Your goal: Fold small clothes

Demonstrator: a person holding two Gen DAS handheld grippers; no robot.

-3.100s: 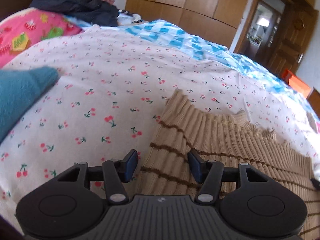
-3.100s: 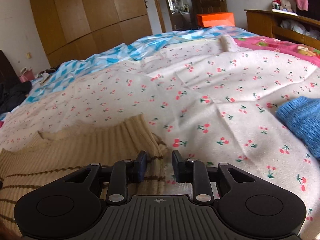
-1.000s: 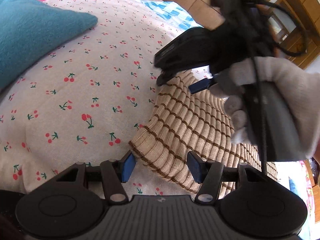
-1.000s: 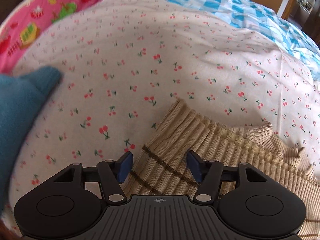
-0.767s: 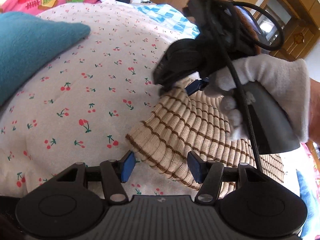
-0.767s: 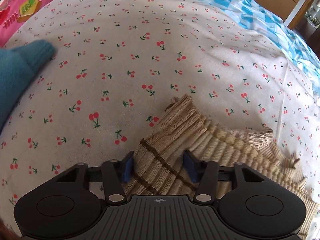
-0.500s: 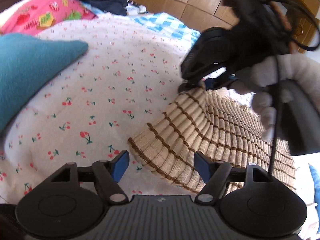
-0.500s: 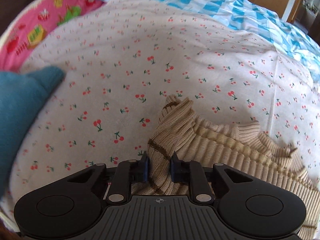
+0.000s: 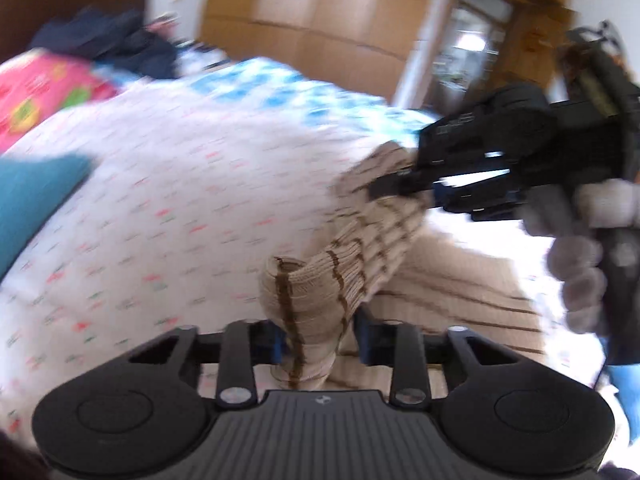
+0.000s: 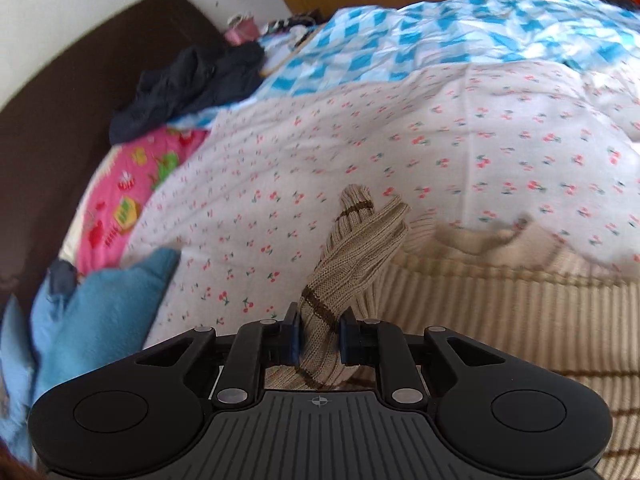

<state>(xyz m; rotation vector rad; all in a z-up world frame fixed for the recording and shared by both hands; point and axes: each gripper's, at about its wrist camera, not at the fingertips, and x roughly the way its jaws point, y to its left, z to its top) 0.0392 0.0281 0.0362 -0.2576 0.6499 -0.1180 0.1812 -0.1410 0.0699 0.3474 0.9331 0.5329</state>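
A beige ribbed sweater with brown stripes (image 9: 340,276) lies on the cherry-print bed cover (image 9: 180,200). My left gripper (image 9: 318,340) is closing, its pads pressing a bunched fold of the sweater's edge held off the bed. Up on the right of the left wrist view, a gloved hand (image 9: 576,240) holds my right gripper (image 9: 384,190), which pinches the same raised edge farther along. In the right wrist view, that gripper (image 10: 319,338) is shut on a twisted strip of the sweater (image 10: 352,248), with the rest of the sweater flat to its right.
A teal knit garment (image 10: 100,300) lies at the left on the cover. Beyond it are a pink blanket (image 10: 132,184), dark clothes (image 10: 192,80) by the brown headboard (image 10: 60,120), and a blue checked quilt (image 10: 400,32). Wooden wardrobes (image 9: 320,12) stand behind the bed.
Both grippers stood open around the sweater's left edge. They have shut on it, the right one first, and lifted it off the bed, so the edge now bunches up between them.
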